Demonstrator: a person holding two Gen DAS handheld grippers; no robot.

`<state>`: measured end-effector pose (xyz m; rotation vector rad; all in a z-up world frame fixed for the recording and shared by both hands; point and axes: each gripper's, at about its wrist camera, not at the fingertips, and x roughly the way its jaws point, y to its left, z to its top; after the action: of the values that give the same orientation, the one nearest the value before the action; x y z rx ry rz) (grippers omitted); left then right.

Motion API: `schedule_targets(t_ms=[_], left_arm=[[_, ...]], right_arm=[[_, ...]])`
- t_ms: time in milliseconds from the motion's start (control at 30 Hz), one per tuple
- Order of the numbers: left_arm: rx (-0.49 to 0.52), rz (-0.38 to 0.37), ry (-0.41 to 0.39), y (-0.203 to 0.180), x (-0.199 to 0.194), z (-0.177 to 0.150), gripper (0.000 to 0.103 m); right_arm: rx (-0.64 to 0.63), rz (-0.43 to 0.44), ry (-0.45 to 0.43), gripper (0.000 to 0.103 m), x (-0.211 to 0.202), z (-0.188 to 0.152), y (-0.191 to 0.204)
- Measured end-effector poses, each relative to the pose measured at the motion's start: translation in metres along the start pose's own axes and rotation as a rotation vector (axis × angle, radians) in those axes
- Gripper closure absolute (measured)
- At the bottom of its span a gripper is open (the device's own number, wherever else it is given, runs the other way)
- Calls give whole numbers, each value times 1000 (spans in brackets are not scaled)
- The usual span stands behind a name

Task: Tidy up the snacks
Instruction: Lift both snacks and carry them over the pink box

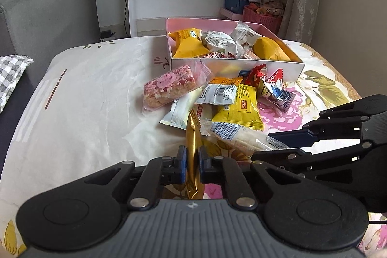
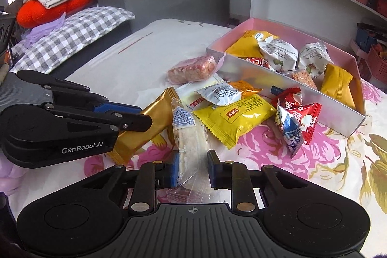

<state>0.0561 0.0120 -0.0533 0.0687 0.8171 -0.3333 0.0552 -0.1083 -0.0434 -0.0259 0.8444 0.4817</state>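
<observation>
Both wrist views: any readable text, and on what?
"GenRobot.AI": white lettering on the left gripper body, right wrist view.
Yellow snack packet: red label and fine print, too blurred to read.
White packet: barcode and print, too small.
Pink snack bar: round label, illegible.

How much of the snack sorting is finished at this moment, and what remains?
Done: several packets already lie in the pink box. In hand: the left gripper is shut on a gold packet, and the right gripper on a clear-wrapped white bar. Left: a pile beside the box, including the pink bar, the yellow packet and the red candies.
</observation>
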Motion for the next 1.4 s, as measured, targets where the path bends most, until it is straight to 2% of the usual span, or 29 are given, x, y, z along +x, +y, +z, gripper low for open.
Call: schedule_targets(t_ms=[533,1000,1200,1400], left_arm=[[7,-9,-100,-2,-26,13,96],[-2,-26,-199,-6,-39,41,96],[26,-39,-221,-10,-22,65,96],[-22,-59,-172,-5,13,90,96]], right_arm=[[44,27,-142,82,-44,15,-3],[161,-44,-257,82,-63,38,-37],[237,-87,-276,82,-55,47,-60],[345,-117,-263,82,-37,51,-89]])
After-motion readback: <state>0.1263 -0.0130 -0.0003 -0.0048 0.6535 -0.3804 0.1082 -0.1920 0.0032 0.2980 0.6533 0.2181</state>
